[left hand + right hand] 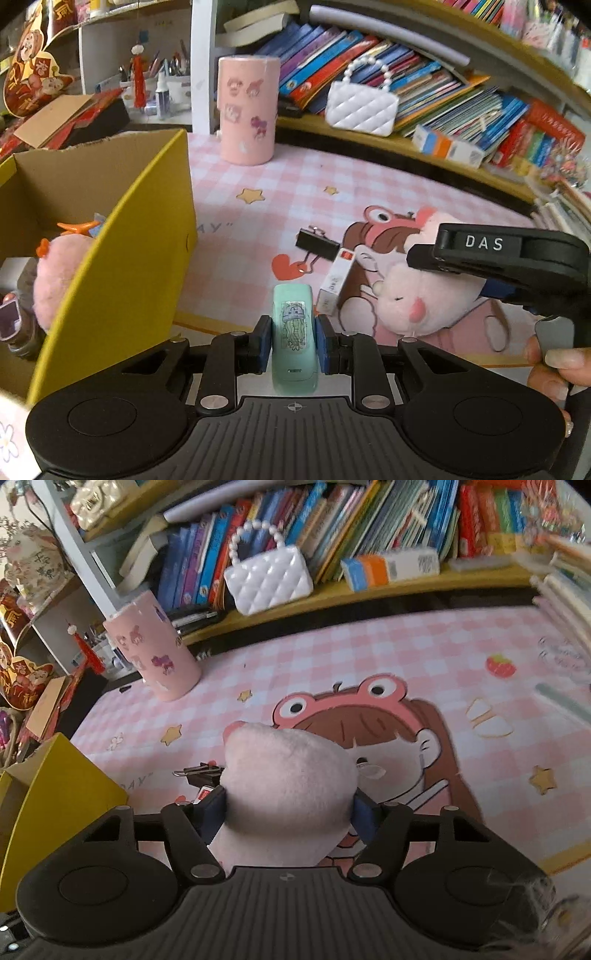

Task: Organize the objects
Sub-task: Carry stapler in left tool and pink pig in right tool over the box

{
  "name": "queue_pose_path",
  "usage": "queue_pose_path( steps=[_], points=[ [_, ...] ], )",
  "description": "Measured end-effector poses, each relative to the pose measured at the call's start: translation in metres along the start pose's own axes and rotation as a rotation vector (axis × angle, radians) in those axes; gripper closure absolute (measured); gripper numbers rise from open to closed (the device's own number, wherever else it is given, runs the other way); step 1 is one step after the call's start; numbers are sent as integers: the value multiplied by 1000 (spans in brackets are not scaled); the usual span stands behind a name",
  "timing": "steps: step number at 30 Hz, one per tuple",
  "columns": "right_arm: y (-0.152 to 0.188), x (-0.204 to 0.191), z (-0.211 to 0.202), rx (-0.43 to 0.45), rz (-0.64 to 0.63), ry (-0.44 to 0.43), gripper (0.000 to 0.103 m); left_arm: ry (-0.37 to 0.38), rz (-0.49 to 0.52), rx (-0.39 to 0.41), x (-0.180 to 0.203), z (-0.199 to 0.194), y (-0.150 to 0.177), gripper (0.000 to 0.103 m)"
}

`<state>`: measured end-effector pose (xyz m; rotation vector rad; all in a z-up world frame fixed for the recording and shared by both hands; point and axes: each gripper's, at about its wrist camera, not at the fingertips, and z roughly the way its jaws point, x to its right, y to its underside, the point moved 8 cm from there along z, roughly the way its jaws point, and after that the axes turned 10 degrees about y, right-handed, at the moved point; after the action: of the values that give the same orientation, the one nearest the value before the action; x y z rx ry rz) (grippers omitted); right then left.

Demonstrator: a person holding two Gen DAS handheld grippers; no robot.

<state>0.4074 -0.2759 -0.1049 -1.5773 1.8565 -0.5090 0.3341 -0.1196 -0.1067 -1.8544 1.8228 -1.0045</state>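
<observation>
Now: left tongs (294, 345) clamp mint stapler (293, 339) | right tongs (288, 812) squeeze pink plush (288, 786)

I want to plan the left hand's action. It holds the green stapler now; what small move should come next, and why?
Probably swing the left gripper left over the yellow box wall. Its pads clamp the mint stapler, and the box beside it already holds a pink plush.

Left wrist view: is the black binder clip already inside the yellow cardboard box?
No, the binder clip lies on the pink mat, apart from the box.

My mint-green plastic stapler (294, 334) bears a jellyfish sticker; beside my yellow cardboard box (122, 273), the table's mat (266, 206) is pink-and-white checked.
</observation>
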Motion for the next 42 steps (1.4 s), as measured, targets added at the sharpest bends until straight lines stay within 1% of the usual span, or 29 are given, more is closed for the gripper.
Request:
queue_pose_path(
  steps=[4,7,11,16,20,23,33,42],
  points=[
    [5,5,-32,62,-34,39,37,49,17,22,6,-21,2,80],
    [15,7,-55,82,-52,56,37,90,31,27,9,-37,9,80],
    [42,5,-83,72,-79,69,37,132,55,22,10,-61,25,80],
    [86,-9,-114,35,-111,81,37,158,62,2,-3,-86,47,80],
    [121,-30,-132,-5,-143,78,37,163,41,-12,-23,-104,63,80],
    [142,-47,-140,-35,-156,76,37,162,32,-13,-38,-118,72,80],
    [195,-111,-171,-52,-225,46,37,138,-10,4,-97,-171,101,80],
    [232,-168,-191,-46,-263,-4,36,105,-24,33,-144,-213,119,80]
  ],
)
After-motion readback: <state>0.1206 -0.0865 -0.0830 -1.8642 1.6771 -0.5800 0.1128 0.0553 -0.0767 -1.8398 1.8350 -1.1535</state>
